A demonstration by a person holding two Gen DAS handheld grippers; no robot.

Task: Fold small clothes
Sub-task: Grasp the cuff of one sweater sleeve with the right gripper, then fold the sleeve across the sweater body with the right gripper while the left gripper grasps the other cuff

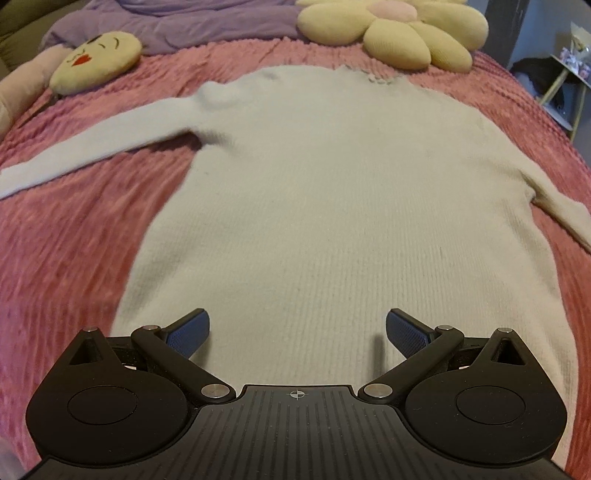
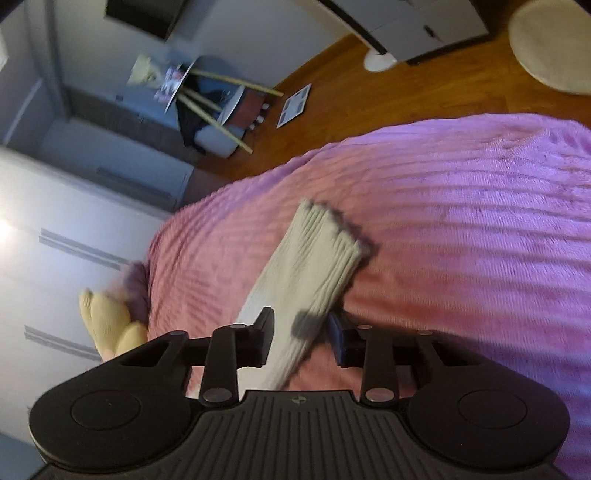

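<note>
- Cream ribbed-knit sweater [image 1: 332, 192] spread flat, front or back side not discernible, on a pink ribbed bedspread [image 1: 66, 258]; hem nearest the left wrist camera, neckline toward the far end of the bed.
- One sleeve [image 1: 92, 142] stretched out to the left across the bedspread; the other trailing off toward the right edge of the left wrist view.
- Left gripper [image 1: 297, 334] poised over the hem end of the sweater, fingers spread wide apart, blue pads [image 1: 188, 332] facing inward, nothing between them. Contact with the fabric not discernible.
- Beyond the neckline: a yellow flower-shaped cushion [image 1: 402, 33] with a pink centre, touching or just beside the collar edge.
- At far left: a pale yellow face cushion [image 1: 98, 61] with a red mouth, lying near the outstretched sleeve but apart from it.
- Behind both cushions, a lilac blanket [image 1: 177, 22] bunched at the head of the bed.
- Right gripper [image 2: 301, 332] tilted over the side of the bed, fingers partly apart, with the sleeve [image 2: 310, 273] running between them; ribbed cuff pointing away from the camera and resting on the bedspread [image 2: 461, 229].
- Left finger close against the sleeve, a visible gap on the right side; motion blur, so a firm grip not discernible.
- Past the bed edge in the right wrist view: wooden floor [image 2: 369, 81], a small side table [image 2: 207, 99] with light wooden legs, and a flat white bathroom scale [image 2: 294, 105] on the floor.
</note>
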